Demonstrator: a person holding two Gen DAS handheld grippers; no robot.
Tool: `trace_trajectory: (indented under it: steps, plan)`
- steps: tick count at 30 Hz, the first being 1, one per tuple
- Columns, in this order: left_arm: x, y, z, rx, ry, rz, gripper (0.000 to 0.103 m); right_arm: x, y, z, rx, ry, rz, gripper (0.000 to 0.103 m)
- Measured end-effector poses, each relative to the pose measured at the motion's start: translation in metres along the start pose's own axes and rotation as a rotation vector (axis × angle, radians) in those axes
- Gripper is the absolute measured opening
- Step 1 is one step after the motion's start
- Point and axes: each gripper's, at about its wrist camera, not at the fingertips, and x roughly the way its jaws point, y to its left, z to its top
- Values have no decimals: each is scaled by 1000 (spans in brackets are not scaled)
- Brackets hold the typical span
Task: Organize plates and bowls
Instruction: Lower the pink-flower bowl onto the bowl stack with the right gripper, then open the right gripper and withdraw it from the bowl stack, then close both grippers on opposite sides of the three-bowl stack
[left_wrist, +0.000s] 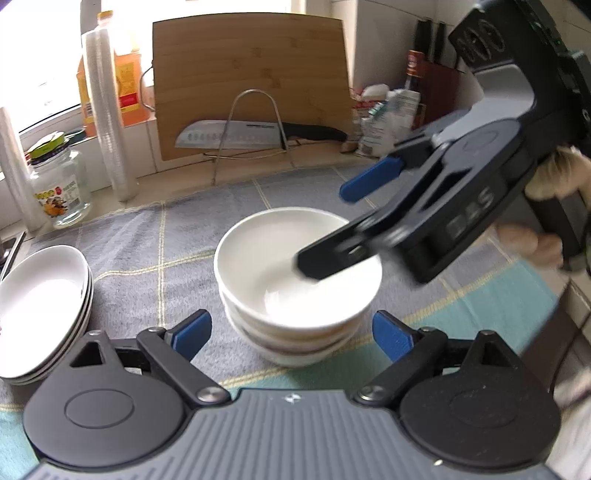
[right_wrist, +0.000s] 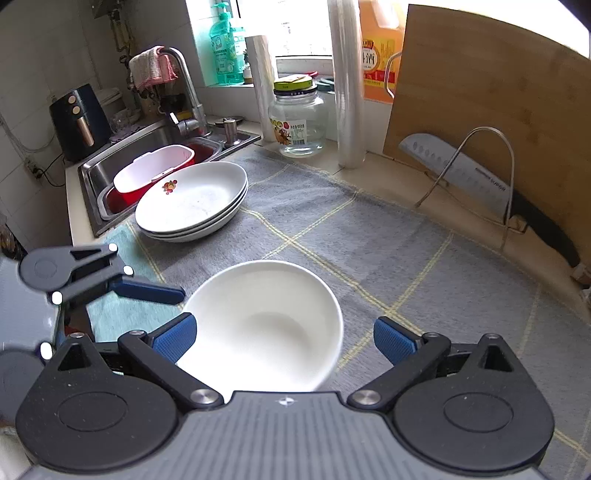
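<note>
A stack of three white bowls (left_wrist: 295, 295) stands on the grey checked cloth (left_wrist: 155, 258); its top bowl also shows in the right wrist view (right_wrist: 266, 325). A stack of white plates (left_wrist: 40, 310) lies at the left, also in the right wrist view (right_wrist: 192, 203) beside the sink. My left gripper (left_wrist: 291, 336) is open and empty, close in front of the bowl stack. My right gripper (right_wrist: 284, 338) is open and empty, above the top bowl; in the left wrist view it (left_wrist: 332, 221) hangs over the bowl, blurred.
A bamboo cutting board (left_wrist: 251, 85) and a cleaver (left_wrist: 229, 134) lean in a wire rack at the back. A glass jar (right_wrist: 297, 122), plastic-wrap rolls (right_wrist: 347, 85) and an oil bottle (right_wrist: 380, 48) stand by the window. The sink (right_wrist: 122, 162) holds a red and white tub (right_wrist: 155, 171).
</note>
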Motion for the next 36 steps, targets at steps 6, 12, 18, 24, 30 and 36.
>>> trace_trajectory:
  steps: [6, 12, 18, 24, 30, 36]
  plan:
    - [11, 17, -17, 97, 76, -50, 96, -19, -3, -17, -45, -5, -26, 103]
    - [35, 34, -25, 157, 121, -134, 96, -18, 4, -41, -48, 60, -79, 103]
    - [57, 40, -26, 268, 159, -233, 96, 20, 18, -63, -35, 157, -181, 103]
    - [70, 39, -29, 355, 159, -293, 103, 43, 29, -81, -30, 212, -237, 103]
    - [75, 41, -28, 393, 143, -334, 103, 50, 24, -81, -28, 203, -206, 103]
    - [77, 37, -27, 376, 139, -319, 103, 57, 11, -79, -93, 167, -116, 103]
